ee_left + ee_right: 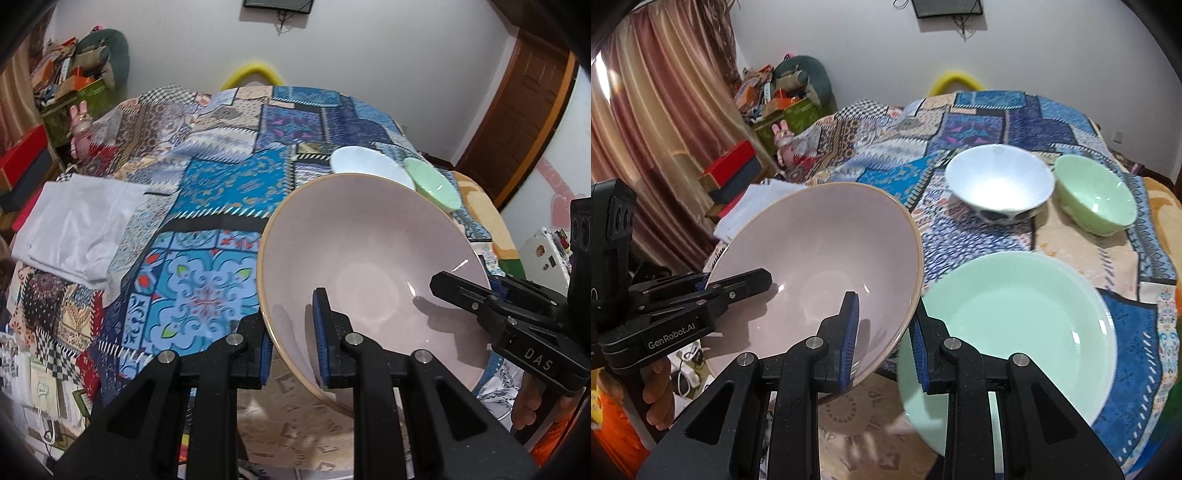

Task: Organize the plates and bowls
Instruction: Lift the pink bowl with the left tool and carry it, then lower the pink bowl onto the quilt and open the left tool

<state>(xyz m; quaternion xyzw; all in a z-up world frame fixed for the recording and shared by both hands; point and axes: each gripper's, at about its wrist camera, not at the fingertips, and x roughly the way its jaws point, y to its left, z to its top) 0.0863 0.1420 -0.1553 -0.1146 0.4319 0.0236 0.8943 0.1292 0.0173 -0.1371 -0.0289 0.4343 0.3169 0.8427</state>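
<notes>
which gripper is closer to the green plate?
Right. The right gripper grips the pink bowl's rim just beside the green plate; the left gripper clamps the bowl's far rim.

Plate [1015, 325] lies before two bowls [999, 182] on bedspread [1052, 122].

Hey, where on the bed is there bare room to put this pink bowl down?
Free: the quilt between the white cloth and the pink bowl. Crowded: the side holding the green plate, white bowl and green bowl.
</notes>
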